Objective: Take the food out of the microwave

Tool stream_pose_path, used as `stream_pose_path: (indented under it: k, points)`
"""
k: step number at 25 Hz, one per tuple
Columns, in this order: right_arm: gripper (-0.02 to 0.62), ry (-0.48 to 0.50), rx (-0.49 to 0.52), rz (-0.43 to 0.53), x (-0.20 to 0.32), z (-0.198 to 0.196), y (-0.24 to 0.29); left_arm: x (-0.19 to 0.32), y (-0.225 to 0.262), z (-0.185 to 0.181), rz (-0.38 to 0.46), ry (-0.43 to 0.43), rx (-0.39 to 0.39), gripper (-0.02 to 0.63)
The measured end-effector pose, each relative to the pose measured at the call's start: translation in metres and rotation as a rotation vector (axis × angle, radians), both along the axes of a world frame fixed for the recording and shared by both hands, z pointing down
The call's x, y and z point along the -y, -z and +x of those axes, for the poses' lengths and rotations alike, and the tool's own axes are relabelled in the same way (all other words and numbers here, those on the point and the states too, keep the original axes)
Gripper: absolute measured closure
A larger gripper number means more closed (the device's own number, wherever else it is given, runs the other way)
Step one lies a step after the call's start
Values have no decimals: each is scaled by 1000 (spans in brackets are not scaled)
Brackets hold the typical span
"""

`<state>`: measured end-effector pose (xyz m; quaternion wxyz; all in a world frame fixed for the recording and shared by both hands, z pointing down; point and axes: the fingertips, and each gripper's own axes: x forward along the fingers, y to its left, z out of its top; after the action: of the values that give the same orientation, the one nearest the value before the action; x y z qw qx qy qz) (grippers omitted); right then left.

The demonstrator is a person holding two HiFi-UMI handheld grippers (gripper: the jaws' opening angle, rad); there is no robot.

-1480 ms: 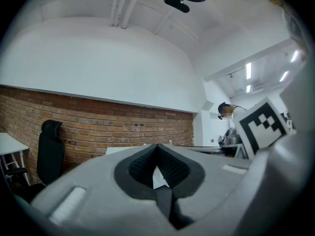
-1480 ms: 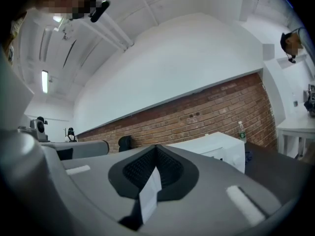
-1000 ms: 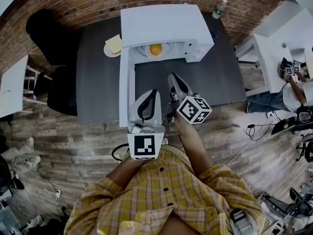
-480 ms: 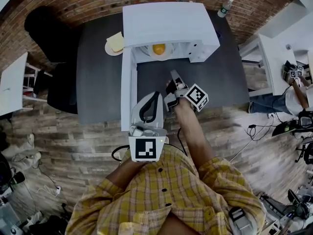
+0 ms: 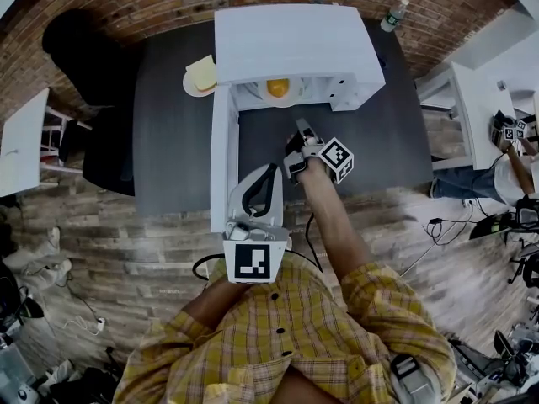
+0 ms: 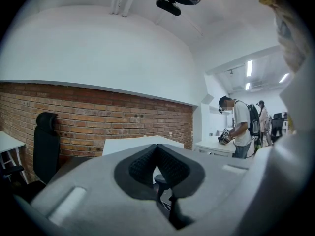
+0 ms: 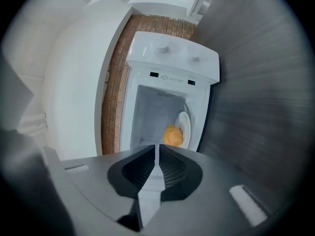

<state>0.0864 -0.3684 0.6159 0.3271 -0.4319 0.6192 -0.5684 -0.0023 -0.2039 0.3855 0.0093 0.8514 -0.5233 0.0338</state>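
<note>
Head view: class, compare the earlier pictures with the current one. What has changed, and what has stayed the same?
The right hand-held gripper rolled and moved toward the open microwave; its jaws are opening, with nothing between them. Nothing was grasped or released. The left hand-held gripper, the orange food inside and the door stayed put.
</note>
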Motion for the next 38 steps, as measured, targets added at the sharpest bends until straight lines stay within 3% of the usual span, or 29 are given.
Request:
stream_pose_path:
  k: [6,10,19,27,38]
  points:
    - [558,-11,19,-32,18,0,-19,8,-3,-2,-20,17,-55,606]
    - [532,-11,40,-58,27,-2,-33,10,-9,-3,-35,0,-12,606]
    - [491,-36,75,-123,50,-4,-59,16,-15,-4,-48,0,-37,606]
    - [454,-59,90,-184,62,-1,-81,20,-22,-4,-56,-22,11,606]
    - [472,-73,66,-227,78,-7,-95,25,-29,-16,-70,5,0,606]
